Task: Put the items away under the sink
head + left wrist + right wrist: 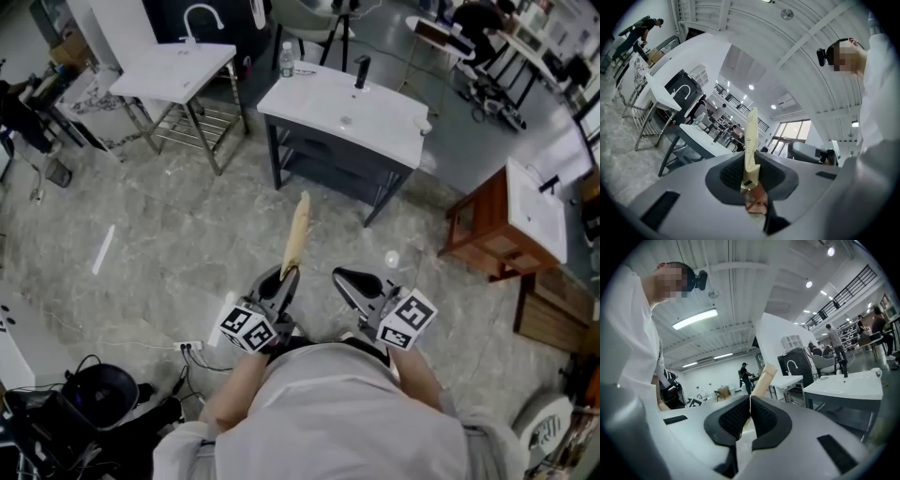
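Here, task item: a long tan item, thin and flat, pale yellow-beige with a matte papery look; it narrows toward a rounded far end.
Item's place: clamped at its lower end in the left gripper, held in the air above the floor and standing out past the jaws. It slants toward the grey sink cabinet but is well short of it.
Left jaws: pressed onto the item from both sides, the ribbed black pads flat against its faces in the left gripper view.
Right jaws: the right gripper has its ribbed pads brought together, only a hairline seam between them and nothing in it; the tan item shows behind them, not between.
Arm pose: both grippers are held low and close to the person's body, side by side, their marker cubes toward the person and their jaws pointing away toward the cabinet; white sleeves cover the forearms.
Sink cabinet: dark grey frame with an open lower shelf and a smooth white basin top carrying a black faucet and a clear bottle.
Floor: grey stone with pale veining, glossy.
Nearby: a white sink on a metal frame to the left, and a reddish wooden cabinet to the right.
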`<action>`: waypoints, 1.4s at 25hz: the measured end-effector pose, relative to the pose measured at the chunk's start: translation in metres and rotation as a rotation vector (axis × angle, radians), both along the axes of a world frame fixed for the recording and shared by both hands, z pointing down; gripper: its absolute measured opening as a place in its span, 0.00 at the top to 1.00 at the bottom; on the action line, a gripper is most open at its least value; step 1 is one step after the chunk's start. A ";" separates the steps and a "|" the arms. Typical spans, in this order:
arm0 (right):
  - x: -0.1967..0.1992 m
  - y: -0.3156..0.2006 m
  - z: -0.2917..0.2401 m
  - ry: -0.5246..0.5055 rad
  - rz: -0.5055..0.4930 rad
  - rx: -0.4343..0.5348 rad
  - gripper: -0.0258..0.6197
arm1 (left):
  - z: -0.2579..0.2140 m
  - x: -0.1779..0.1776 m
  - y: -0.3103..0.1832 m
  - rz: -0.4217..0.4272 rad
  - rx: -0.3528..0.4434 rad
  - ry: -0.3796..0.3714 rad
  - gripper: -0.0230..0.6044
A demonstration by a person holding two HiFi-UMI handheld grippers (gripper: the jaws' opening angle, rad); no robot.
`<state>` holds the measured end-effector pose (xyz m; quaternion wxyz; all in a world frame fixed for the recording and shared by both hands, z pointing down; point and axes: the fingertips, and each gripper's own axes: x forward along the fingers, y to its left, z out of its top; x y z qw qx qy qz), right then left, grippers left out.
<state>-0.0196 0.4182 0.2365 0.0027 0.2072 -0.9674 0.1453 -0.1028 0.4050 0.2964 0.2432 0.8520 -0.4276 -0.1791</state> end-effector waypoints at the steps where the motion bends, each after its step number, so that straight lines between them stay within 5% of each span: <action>1: -0.008 -0.001 -0.004 -0.008 -0.002 0.013 0.91 | -0.001 -0.006 -0.001 0.004 0.006 0.005 0.88; 6: -0.021 -0.003 -0.011 -0.011 0.044 0.089 0.91 | 0.001 -0.018 -0.001 0.023 0.024 0.003 0.88; 22: 0.017 -0.027 0.009 -0.020 0.208 0.070 0.91 | 0.015 -0.007 -0.017 0.083 0.006 -0.004 0.88; 35: 0.061 -0.113 0.003 -0.005 0.271 0.084 0.91 | 0.020 0.009 -0.082 0.053 -0.014 -0.012 0.88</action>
